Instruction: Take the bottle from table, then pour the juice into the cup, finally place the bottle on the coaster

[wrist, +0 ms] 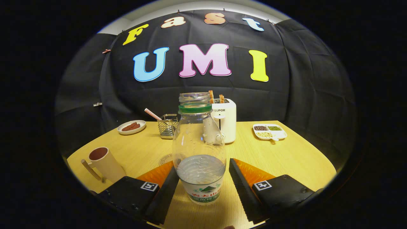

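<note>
A clear uncapped bottle (200,149) with a green neck ring and a label low on its body stands upright on the wooden table (286,159). It is about a third full of clear liquid. It stands between the fingers of my gripper (203,165), which is open. The left finger lies at or very near the bottle's side, and a narrow gap shows at the right finger. A beige cup (103,162) with a handle stands to the left, beside the left finger. Just beyond the left fingertip lies a round coaster (165,158), partly hidden by the bottle.
Behind the bottle stands a white toaster (226,122) with toast in its slots. A wire basket (167,126) with a striped straw and a small plate (131,127) of dark food sit at the back left. At the back right lies a divided dish (270,131) of beans.
</note>
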`<control>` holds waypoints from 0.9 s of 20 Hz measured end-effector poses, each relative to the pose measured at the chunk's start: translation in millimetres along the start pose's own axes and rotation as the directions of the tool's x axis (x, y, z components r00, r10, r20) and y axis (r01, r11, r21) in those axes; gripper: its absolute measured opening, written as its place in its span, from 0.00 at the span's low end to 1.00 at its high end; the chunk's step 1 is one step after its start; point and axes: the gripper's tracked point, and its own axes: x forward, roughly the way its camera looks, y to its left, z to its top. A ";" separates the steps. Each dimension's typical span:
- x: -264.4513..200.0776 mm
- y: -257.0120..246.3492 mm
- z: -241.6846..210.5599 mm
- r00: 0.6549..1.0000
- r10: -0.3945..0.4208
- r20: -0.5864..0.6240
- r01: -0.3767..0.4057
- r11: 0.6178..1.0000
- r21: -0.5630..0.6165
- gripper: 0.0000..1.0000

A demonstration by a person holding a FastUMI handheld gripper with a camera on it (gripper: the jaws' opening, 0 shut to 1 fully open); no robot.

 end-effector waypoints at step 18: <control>0.3 1.2 51.6 0.998 0.069 0.004 -0.067 0.981 -0.180 0.70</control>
